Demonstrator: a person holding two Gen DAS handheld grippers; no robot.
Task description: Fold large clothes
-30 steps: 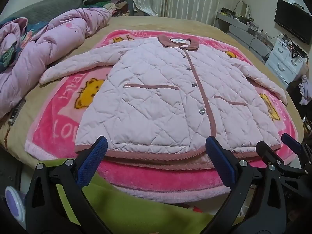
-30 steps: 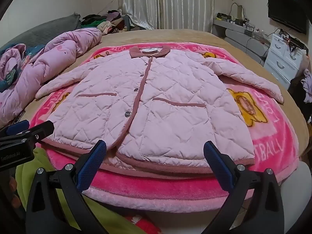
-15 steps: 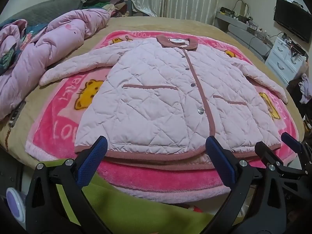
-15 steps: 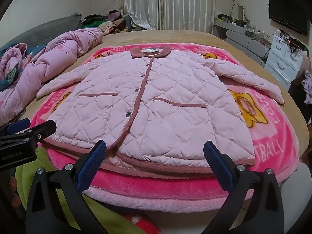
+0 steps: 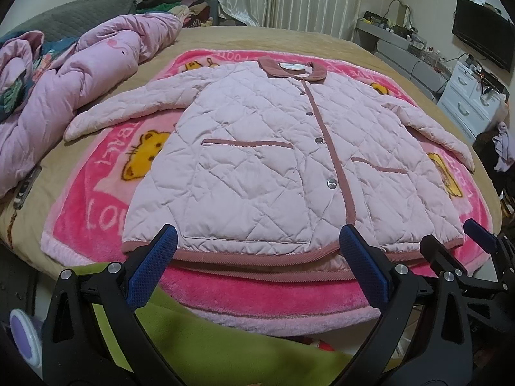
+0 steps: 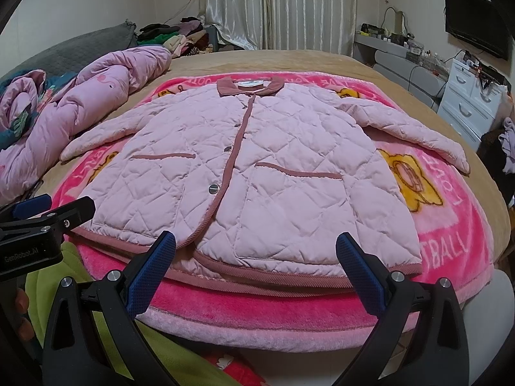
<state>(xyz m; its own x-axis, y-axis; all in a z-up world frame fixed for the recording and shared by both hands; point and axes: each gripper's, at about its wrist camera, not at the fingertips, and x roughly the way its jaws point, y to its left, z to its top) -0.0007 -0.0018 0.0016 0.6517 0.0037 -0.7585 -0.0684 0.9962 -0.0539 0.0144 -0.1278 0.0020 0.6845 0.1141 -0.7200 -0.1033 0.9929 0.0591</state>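
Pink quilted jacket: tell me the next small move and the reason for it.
Probably bring the left tongs forward and left to the sleeve lying spread on the pink blanket, to fold it across the front. The pink quilted jacket lies flat, buttoned, both sleeves out, nothing folded yet. Both tongs, the right tongs too, hover open short of the hem.
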